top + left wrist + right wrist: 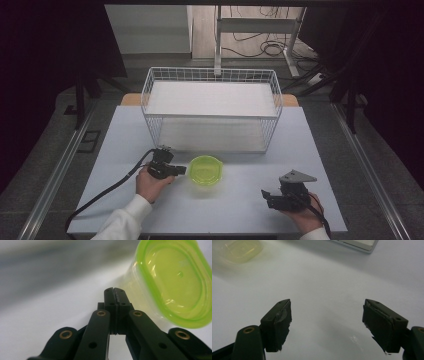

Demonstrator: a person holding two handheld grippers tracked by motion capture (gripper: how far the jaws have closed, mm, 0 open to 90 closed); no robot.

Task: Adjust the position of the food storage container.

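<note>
Your left gripper sits at about 7 o'clock of the high view's centre, its jaws pressed together with nothing between them; in the left gripper view the two black jaws meet along a thin seam. Just beyond the tips, at 3 o'clock from that gripper, stands the green container, a translucent lime tub with a brighter green rim, close beside the jaws but I cannot tell whether it touches them. In the left gripper view the same container fills the 2 o'clock corner, its open mouth facing the camera.

Your right gripper is at about 5 o'clock on the tabletop, held in your right hand, with the grey three-cornered plate on top. Its jaws are spread wide in the right gripper view, holding nothing, with bare tabletop between them. The container appears blurred at 11 o'clock there, well apart from the jaws.

Farther out, at 12 o'clock, a white wire basket stands on the tabletop behind the container.
</note>
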